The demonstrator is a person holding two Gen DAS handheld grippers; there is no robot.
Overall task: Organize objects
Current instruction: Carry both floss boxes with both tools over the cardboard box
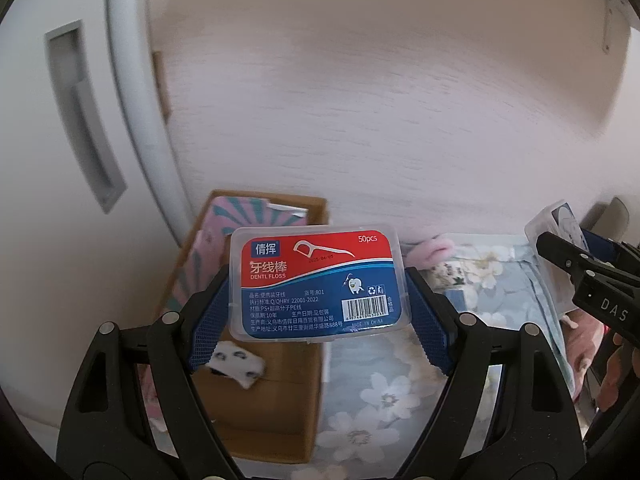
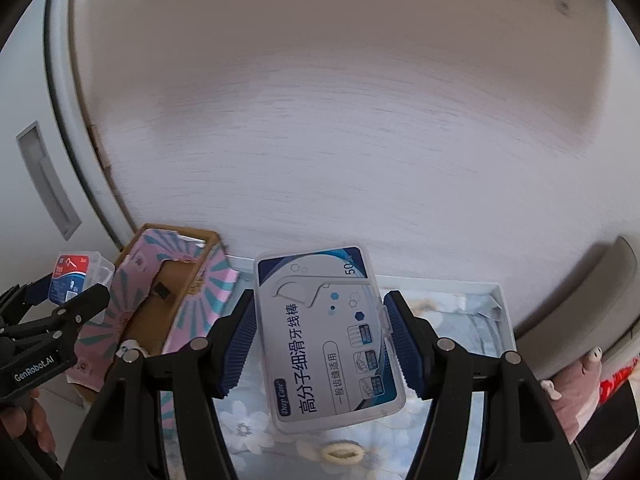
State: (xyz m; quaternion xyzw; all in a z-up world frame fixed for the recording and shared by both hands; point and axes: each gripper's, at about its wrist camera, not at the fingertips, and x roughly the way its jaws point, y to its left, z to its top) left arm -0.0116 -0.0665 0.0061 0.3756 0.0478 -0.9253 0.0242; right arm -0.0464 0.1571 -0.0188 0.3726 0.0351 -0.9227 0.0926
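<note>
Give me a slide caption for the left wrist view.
Left gripper holds a red-and-blue floss box above a cardboard box.

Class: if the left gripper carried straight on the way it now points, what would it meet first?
Probably the pale woodgrain panel behind the cardboard box; the red floss box in the left gripper would touch first. Depth is uncertain.

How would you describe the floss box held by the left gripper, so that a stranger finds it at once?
Start at the open brown cardboard box lined with pink patterned paper, beside the pale wall. Just above it, the left gripper clamps a clear plastic floss box by its short sides. Its label is red above and blue below, with "50pcs" and a barcode, while the white and navy floss box in the right gripper has no red.
</note>
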